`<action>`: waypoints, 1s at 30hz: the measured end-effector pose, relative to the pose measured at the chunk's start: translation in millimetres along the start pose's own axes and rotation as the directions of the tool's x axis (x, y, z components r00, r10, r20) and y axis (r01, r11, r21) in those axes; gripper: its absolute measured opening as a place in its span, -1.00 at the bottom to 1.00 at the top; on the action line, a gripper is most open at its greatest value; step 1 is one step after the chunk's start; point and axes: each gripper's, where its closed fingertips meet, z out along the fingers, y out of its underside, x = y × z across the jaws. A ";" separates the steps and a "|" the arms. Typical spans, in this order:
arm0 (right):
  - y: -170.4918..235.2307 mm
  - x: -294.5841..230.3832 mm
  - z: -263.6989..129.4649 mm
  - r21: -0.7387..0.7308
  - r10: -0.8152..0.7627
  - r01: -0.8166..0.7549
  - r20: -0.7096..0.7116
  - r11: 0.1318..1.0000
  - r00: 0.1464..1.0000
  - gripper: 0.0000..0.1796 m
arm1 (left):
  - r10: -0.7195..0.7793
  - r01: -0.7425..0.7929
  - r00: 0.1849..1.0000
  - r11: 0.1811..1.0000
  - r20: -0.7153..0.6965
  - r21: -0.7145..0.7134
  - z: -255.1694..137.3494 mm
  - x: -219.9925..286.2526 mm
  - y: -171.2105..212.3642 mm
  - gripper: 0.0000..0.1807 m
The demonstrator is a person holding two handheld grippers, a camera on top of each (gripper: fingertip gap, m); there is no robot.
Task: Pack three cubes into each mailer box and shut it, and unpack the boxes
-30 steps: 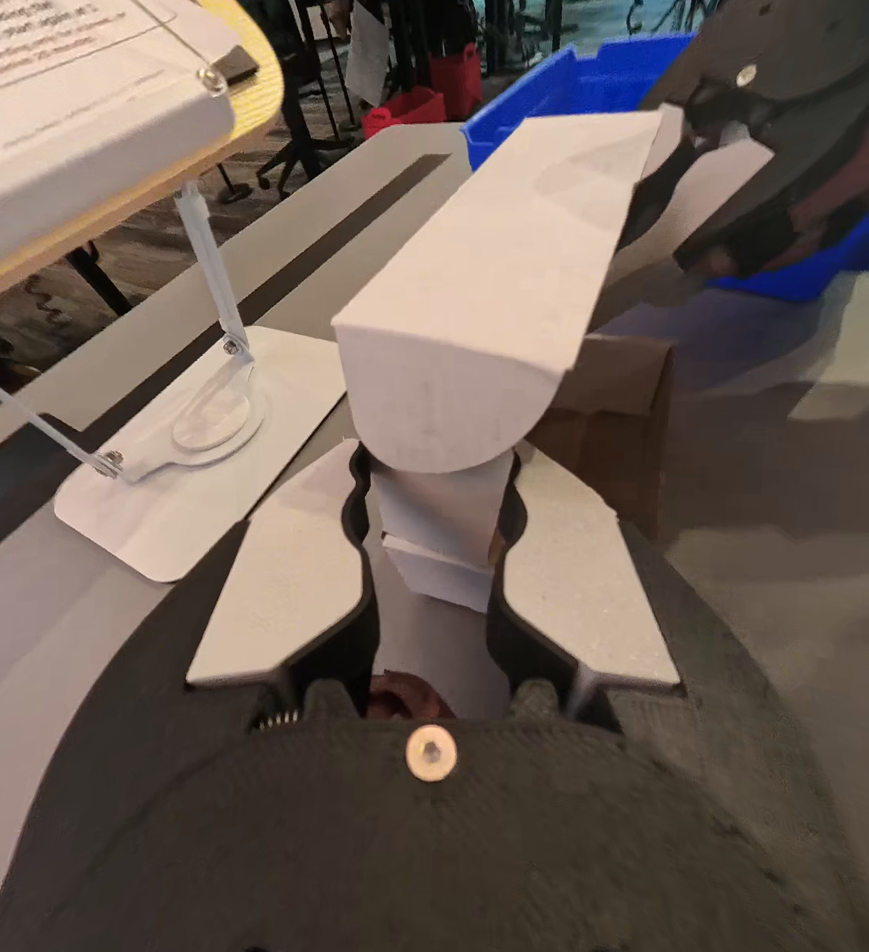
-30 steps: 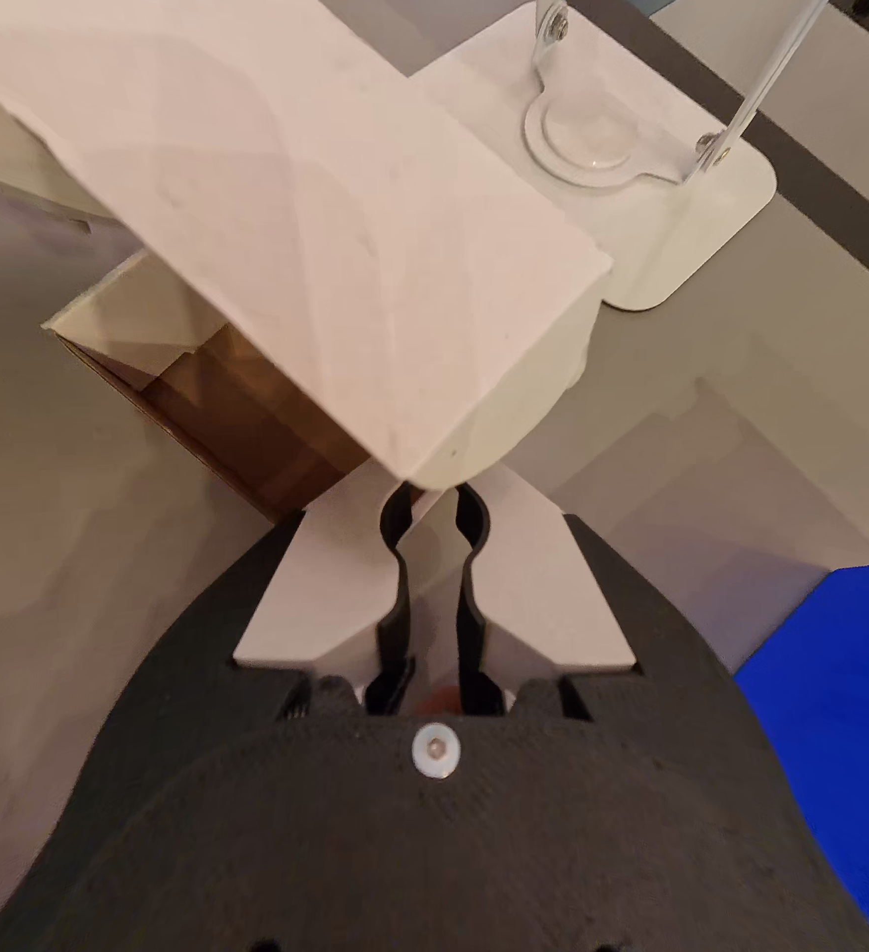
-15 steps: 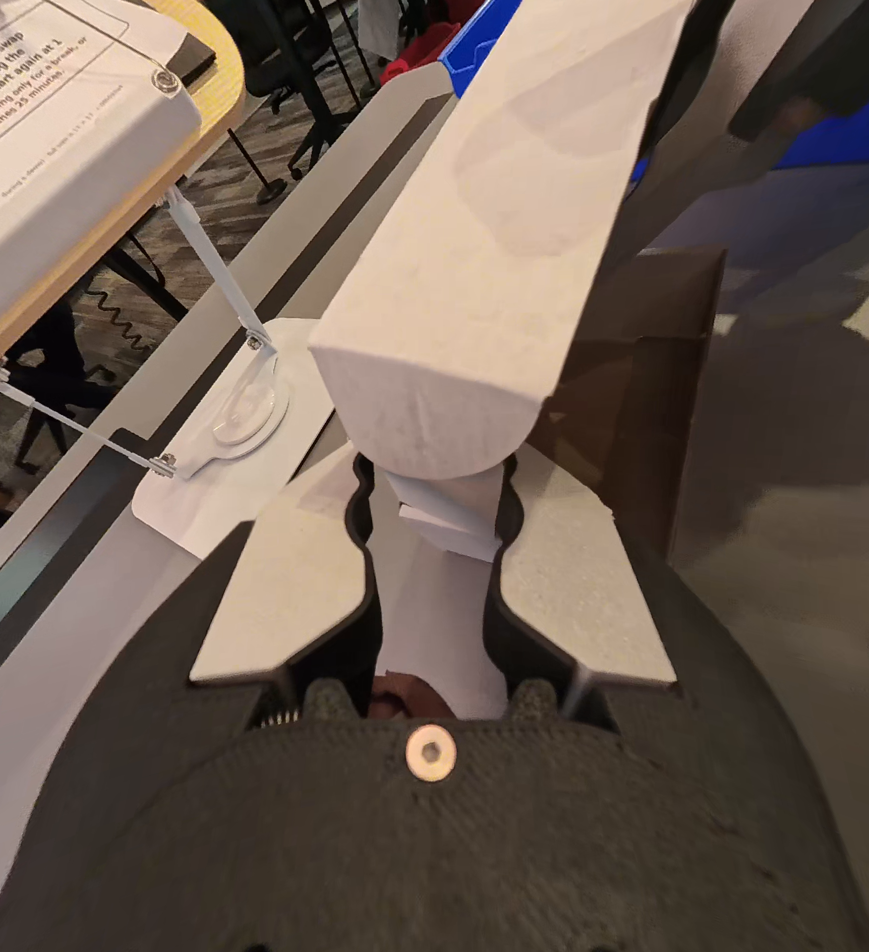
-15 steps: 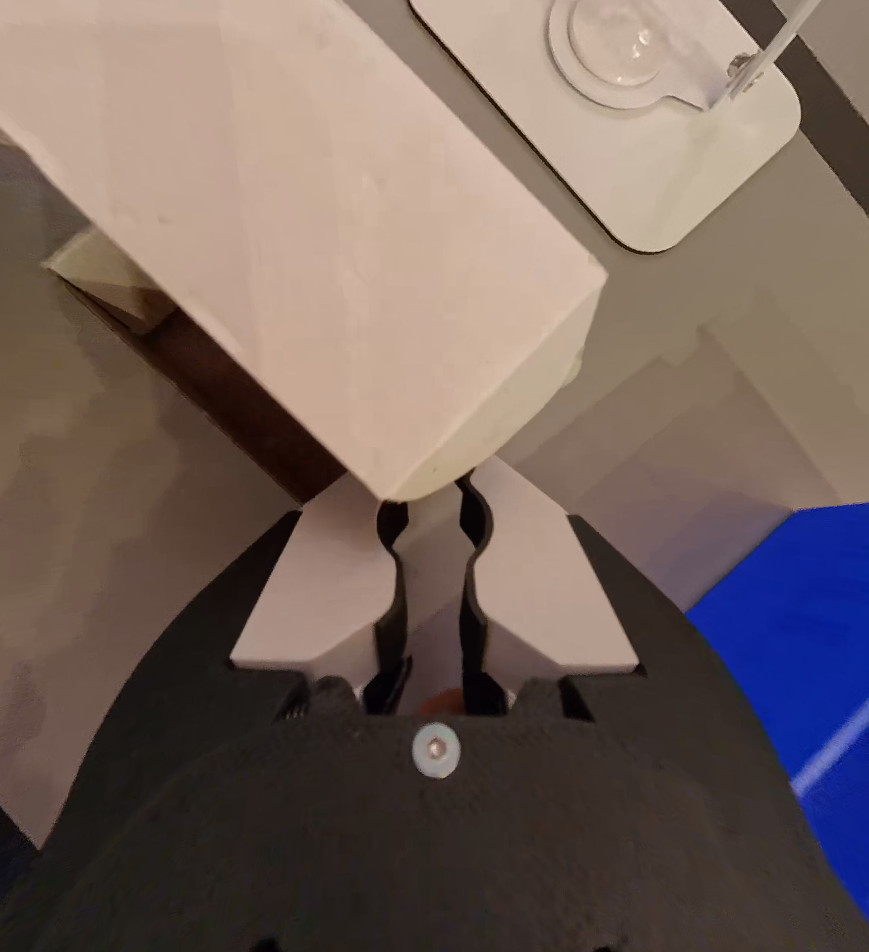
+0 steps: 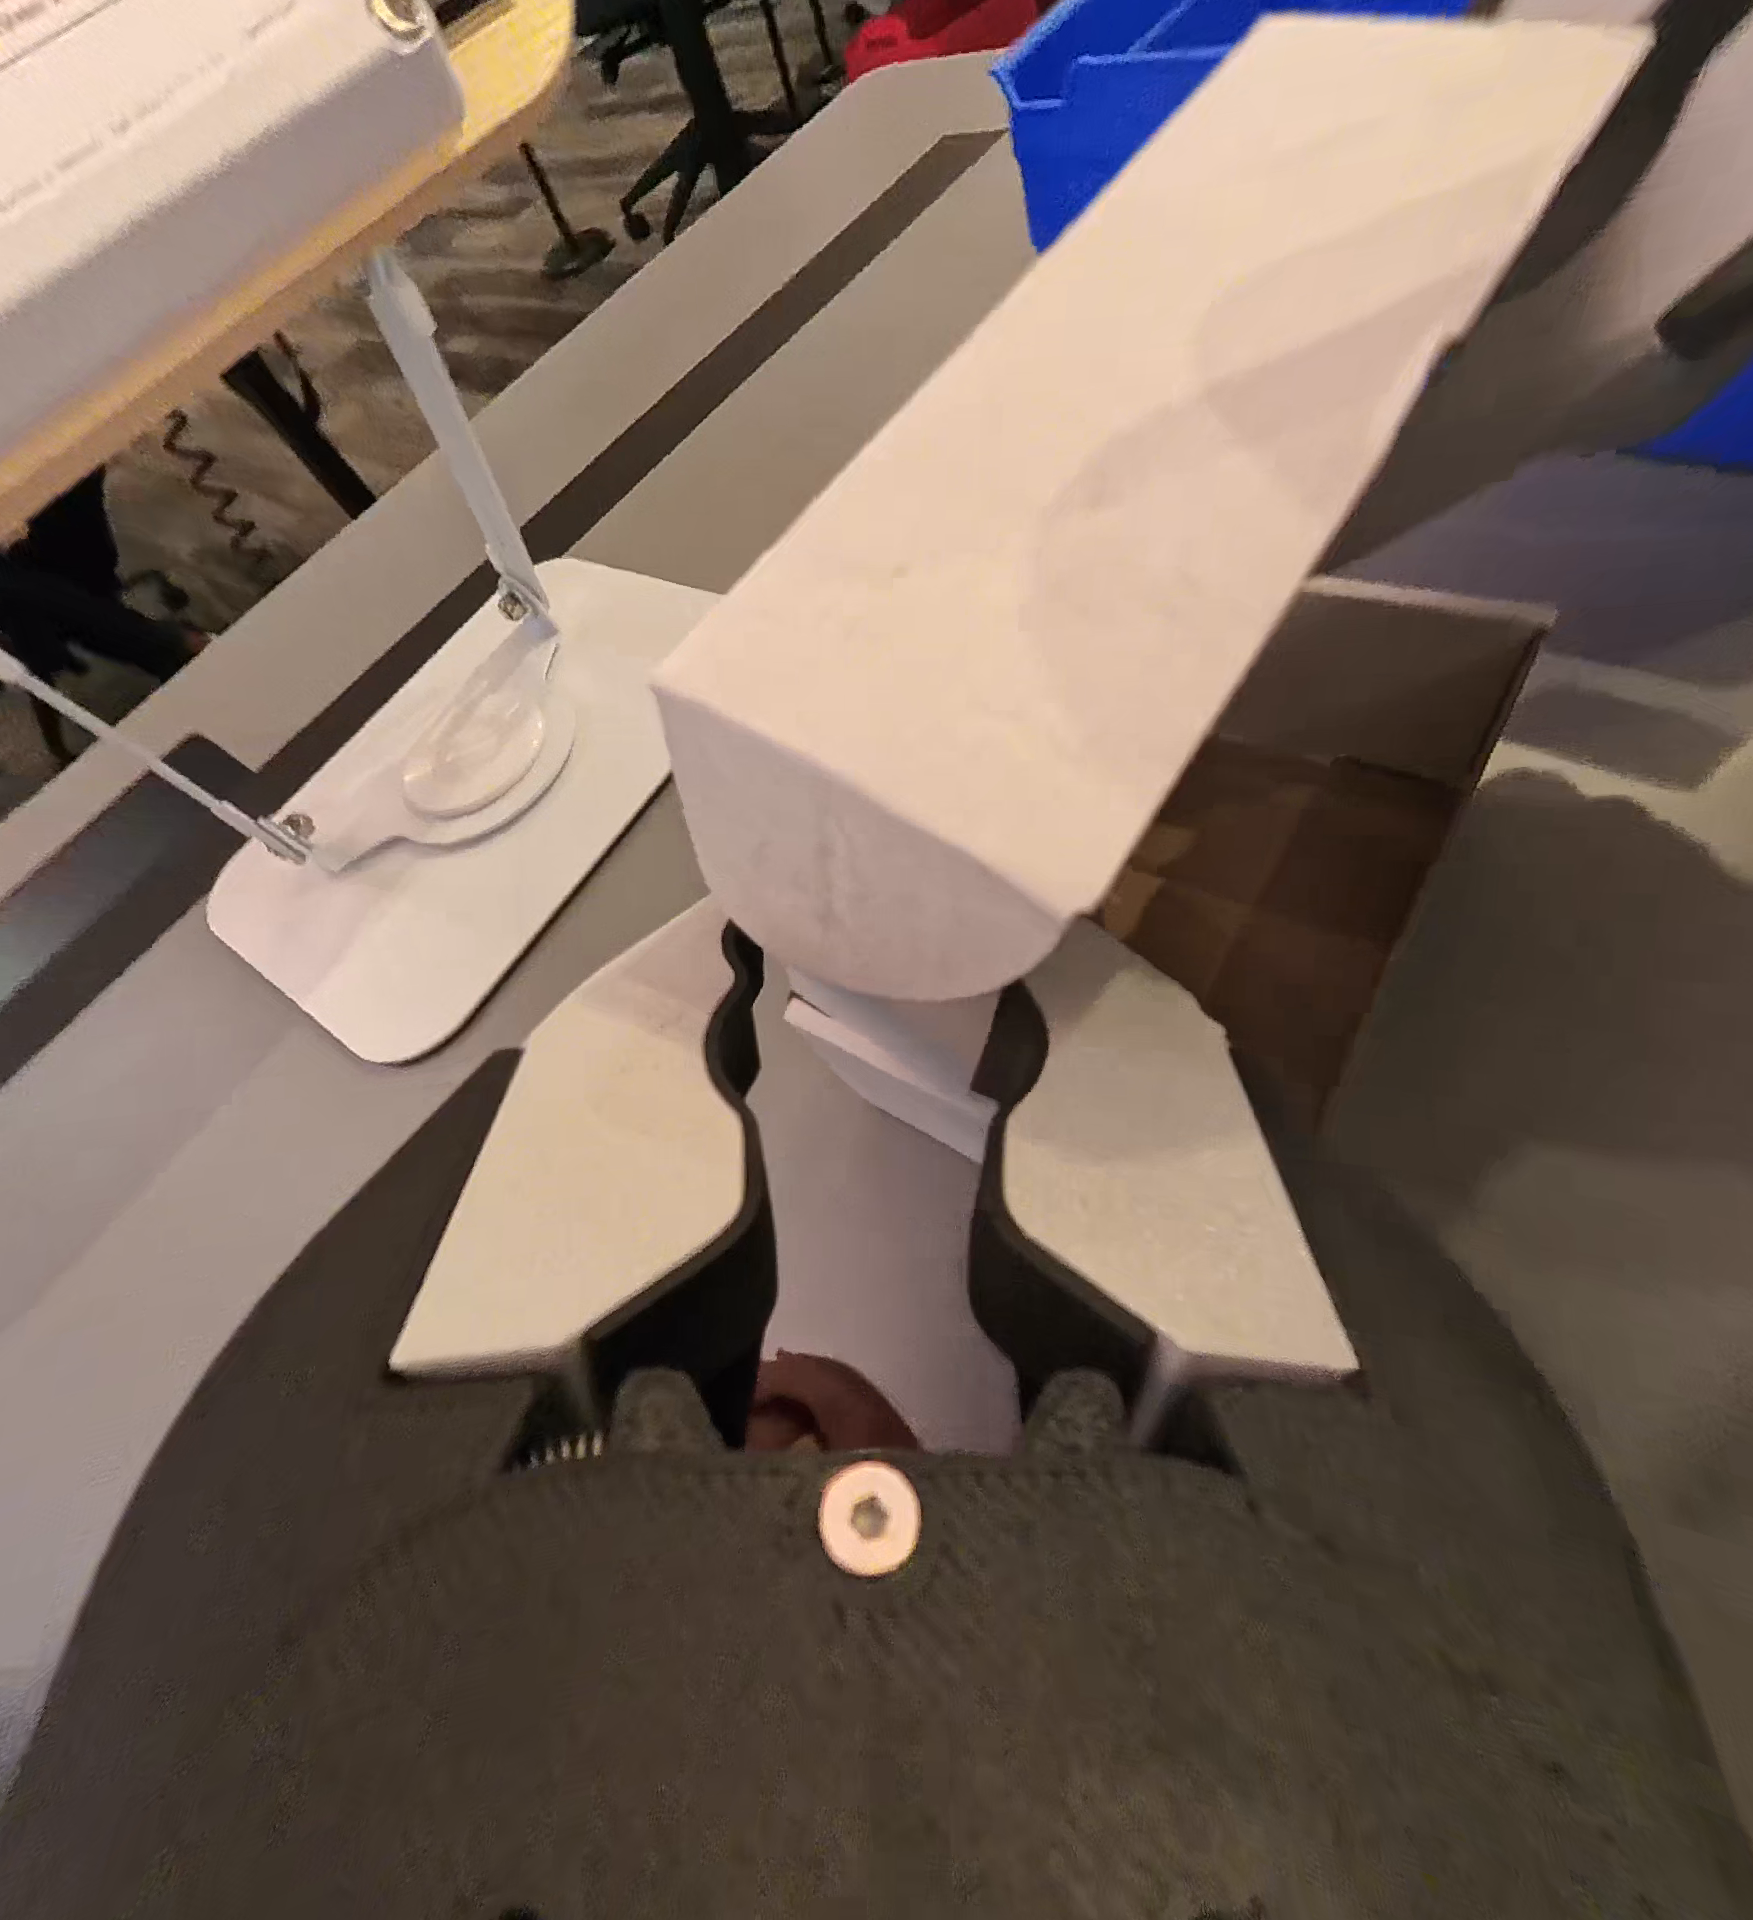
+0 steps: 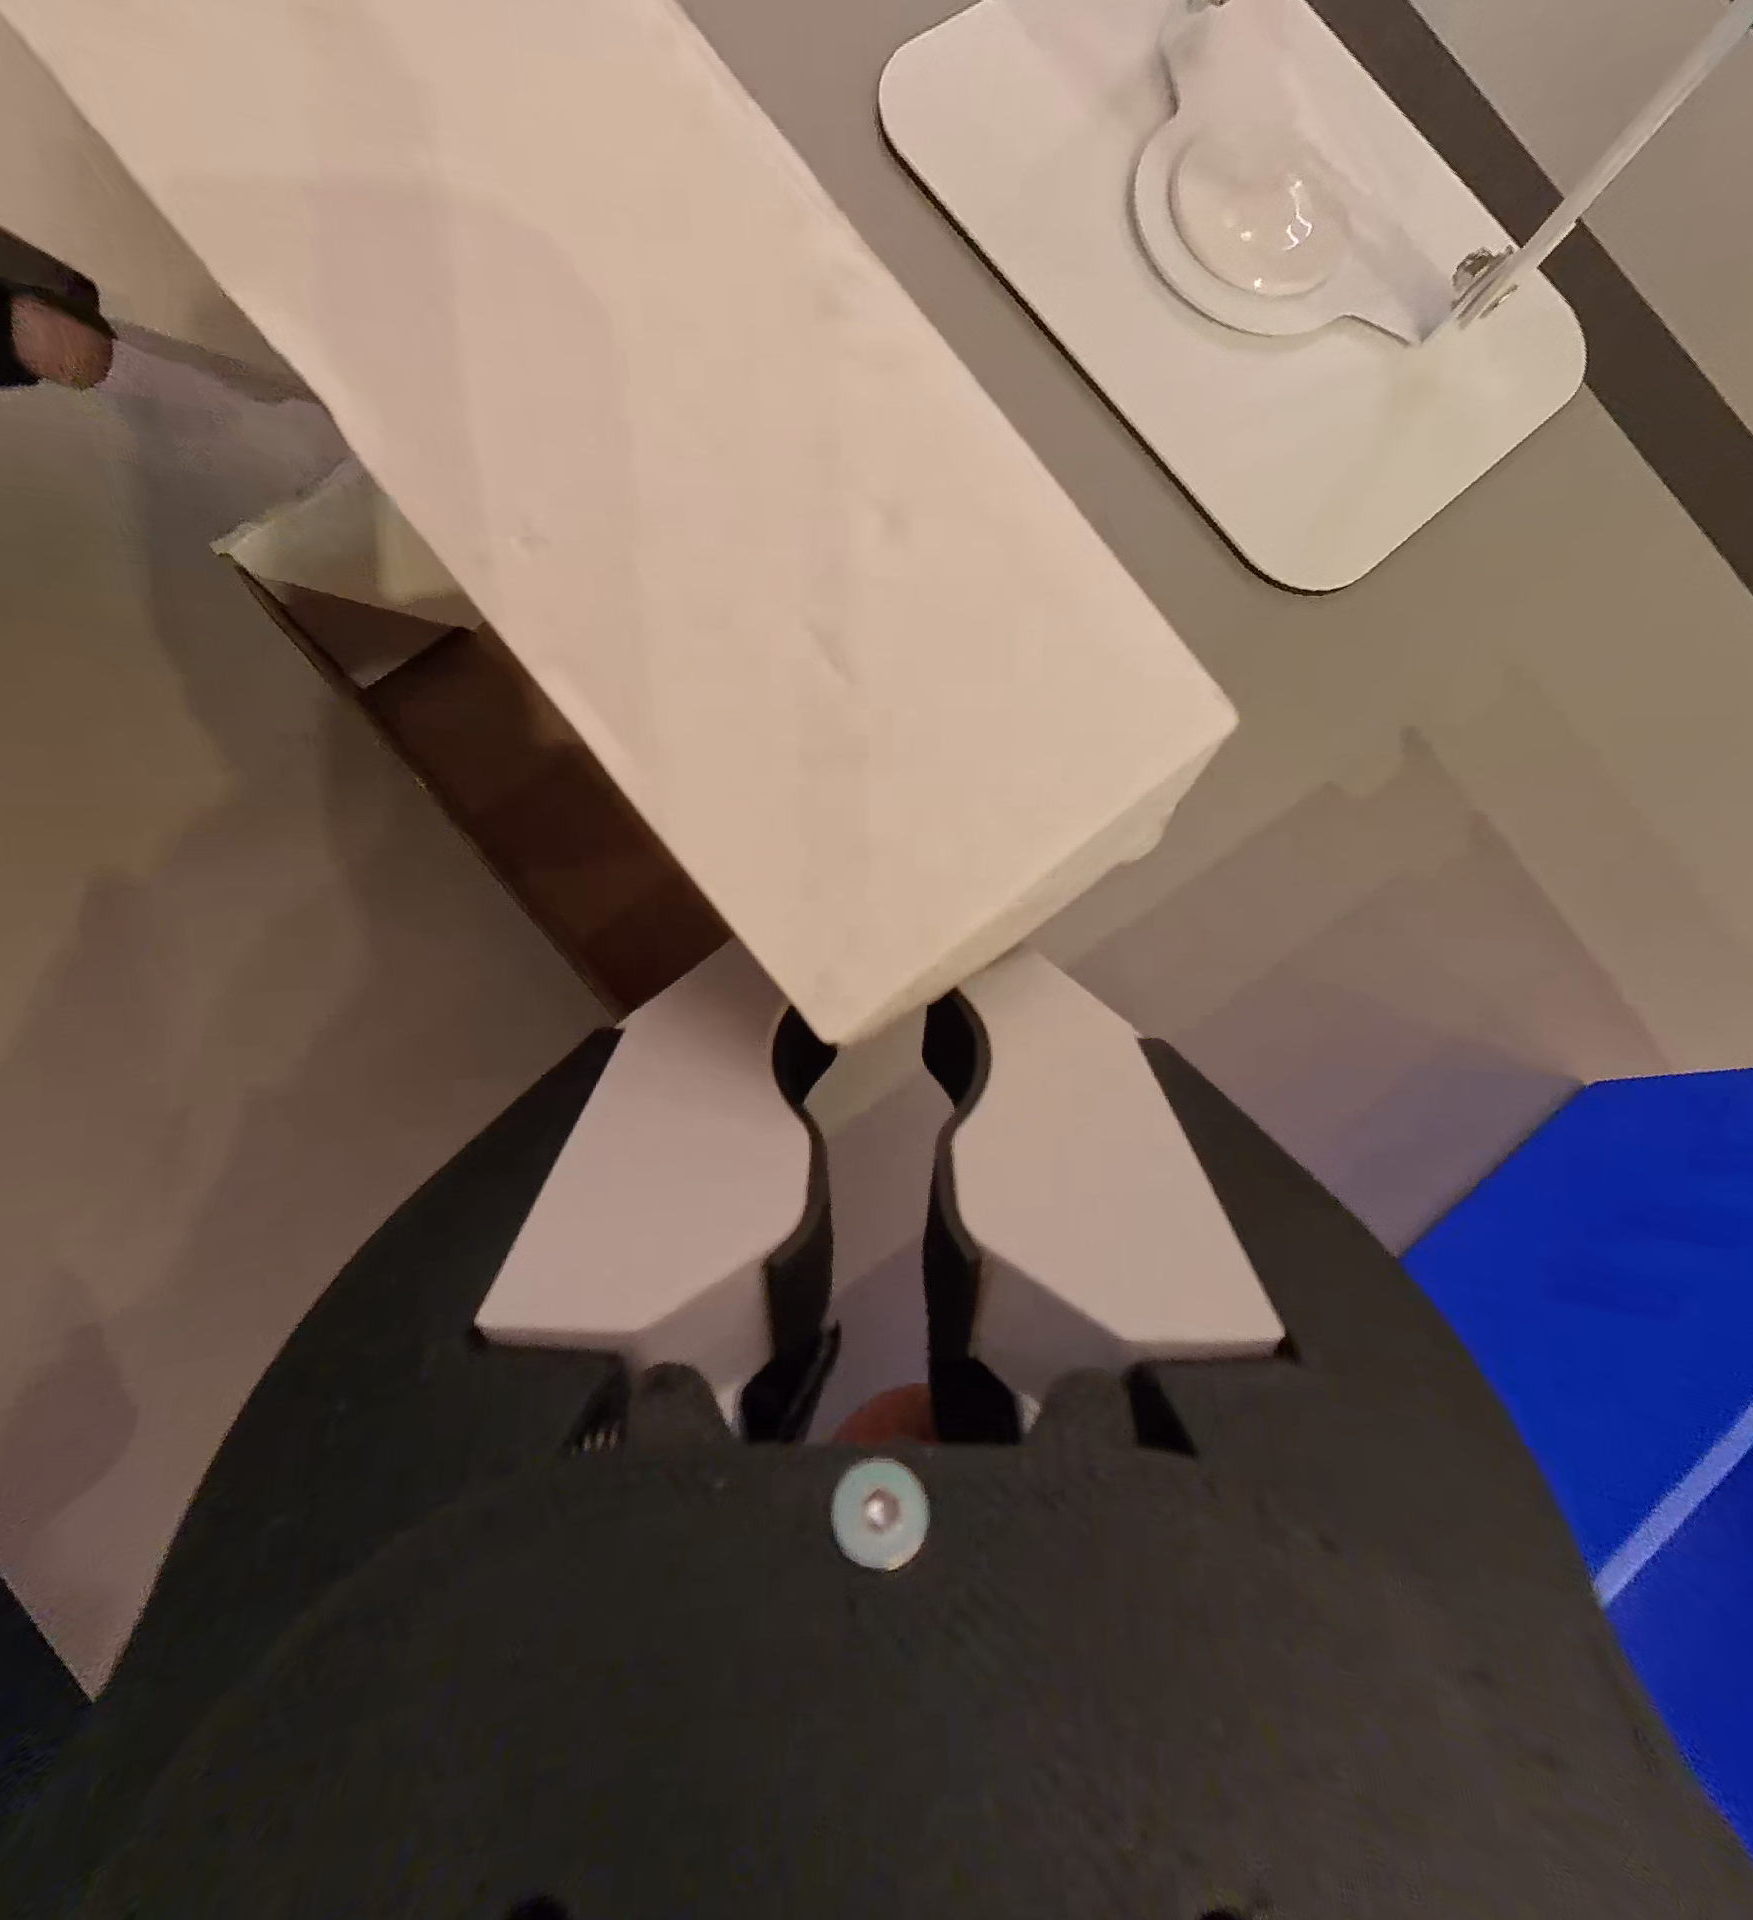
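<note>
A white mailer box with a brown inside (image 5: 1308, 862) stands on the grey table. Its long white lid (image 5: 1111, 520) is folded over and hangs tilted above the opening. My left gripper (image 5: 877, 997) is shut on the rounded ear flap at the lid's near end. My right gripper (image 6: 877, 1029) is shut on the lid (image 6: 643, 468) at its other end corner. The brown inside (image 6: 539, 821) shows under the lid's left edge. The right gripper shows dark and blurred in the left wrist view (image 5: 1745, 197). No cubes are in view.
A white stand base (image 5: 436, 873) with thin metal legs sits left of the box; it also shows in the right wrist view (image 6: 1267, 312). A blue bin (image 5: 1090, 114) stands behind the box, and its blue wall (image 6: 1630, 1403) is close on my right. A wooden desk edge (image 5: 228, 260) overhangs at far left.
Both grippers have kept their hold and swung the lid further over the box, so less of the brown inside shows. The right wrist view has moved closer to the blue bin.
</note>
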 end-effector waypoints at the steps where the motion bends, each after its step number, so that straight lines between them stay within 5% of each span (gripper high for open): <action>1: 0.7 0.4 0.8 0.003 0.008 -0.008 -0.001 1.000 1.000 -0.92 | -0.032 0.032 0.999 0.999 0.022 -0.006 0.2 0.2 0.0 -0.50; 18: 15.3 0.0 12.5 -0.031 -0.019 0.018 -0.028 0.999 0.999 -1.00 | -0.115 0.115 0.993 0.993 -0.013 -0.011 -5.1 38.2 1.4 0.09; 30: 16.8 3.1 13.9 -0.031 -0.019 0.018 -0.025 0.999 1.000 -1.00 | -0.239 0.242 0.963 0.970 -0.125 0.007 -23.6 27.8 -7.0 -0.14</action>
